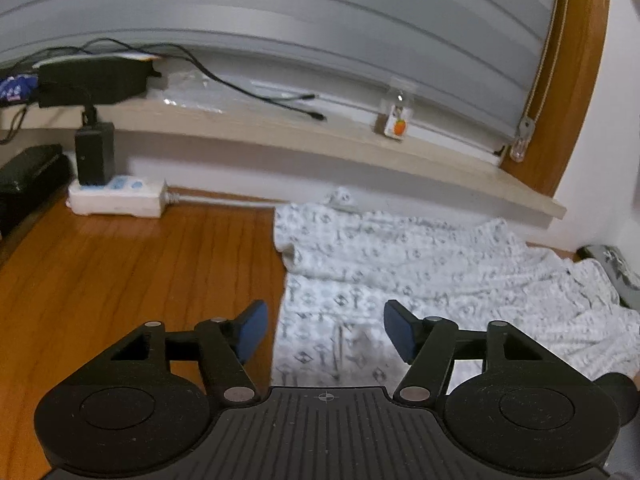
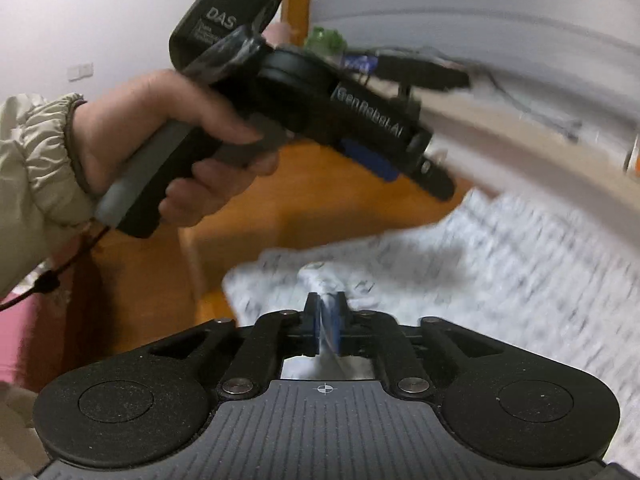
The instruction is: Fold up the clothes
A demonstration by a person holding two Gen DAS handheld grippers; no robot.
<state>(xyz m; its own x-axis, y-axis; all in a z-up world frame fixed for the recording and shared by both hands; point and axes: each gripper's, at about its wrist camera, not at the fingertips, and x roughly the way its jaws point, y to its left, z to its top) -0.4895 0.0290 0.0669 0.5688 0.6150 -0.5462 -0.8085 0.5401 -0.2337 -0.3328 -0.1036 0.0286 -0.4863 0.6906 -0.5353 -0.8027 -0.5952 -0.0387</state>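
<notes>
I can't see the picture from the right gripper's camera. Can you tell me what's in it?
The right gripper is shut on a bunched bit of white patterned cloth spread over a wooden floor. Above it on the left, a person's hand holds the left gripper in the air. The picture is blurry.

Motion-blurred garment (image 2: 500,264) — pattern perhaps unreadable — cut off rightward.

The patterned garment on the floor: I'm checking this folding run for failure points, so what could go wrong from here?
1. Only the right gripper pinches the patterned garment; the left gripper is open above it, so a one-sided pull could drag the cloth askew.
2. The pinch holds just a small bunch of fabric, which may slip out.
3. The garment lies close to the power strip, so a sweep could snag it.
</notes>
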